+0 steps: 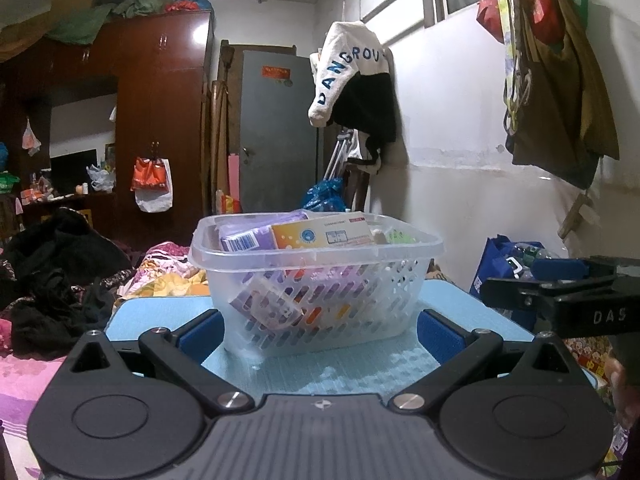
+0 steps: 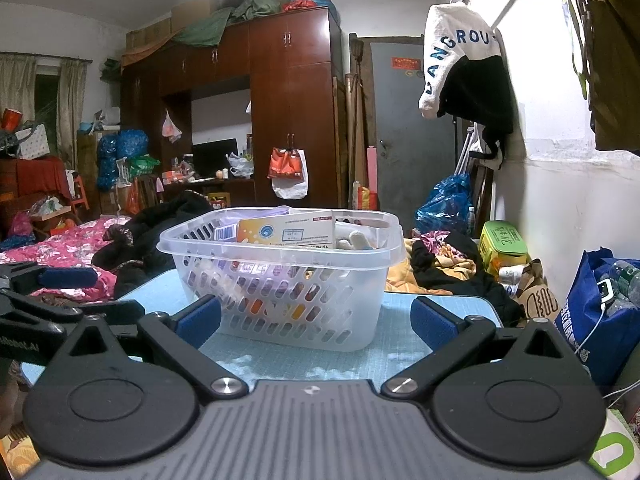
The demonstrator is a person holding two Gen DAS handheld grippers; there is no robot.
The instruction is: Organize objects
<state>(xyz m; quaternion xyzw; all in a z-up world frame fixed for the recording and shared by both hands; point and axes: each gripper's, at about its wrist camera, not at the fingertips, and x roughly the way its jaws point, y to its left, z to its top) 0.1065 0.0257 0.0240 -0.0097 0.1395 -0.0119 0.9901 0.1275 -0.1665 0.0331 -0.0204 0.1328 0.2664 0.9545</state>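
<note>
Clear plastic basket [image 1: 316,288] holds two boxes; left gripper [image 1: 320,334] and right gripper [image 2: 316,320] fingers spread, empty.

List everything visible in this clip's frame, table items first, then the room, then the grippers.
basket: 1, clear plastic, slotted walls, standing on the table between the open fingers of both grippers
orange box: 1, orange and white, on top inside the basket
purple packet: 1, purple with a barcode, inside the basket beside the orange box
table: 1, light blue top, under the basket
wardrobe: 1, dark red-brown wood, back wall
door: 1, grey, right of the wardrobe
hoodie: 1, white and black with blue letters, hanging on the right wall
blue bag: 1, on the floor at right
left gripper: 1, black with blue pads, open, empty
right gripper: 1, black with blue pads, open, empty
</note>
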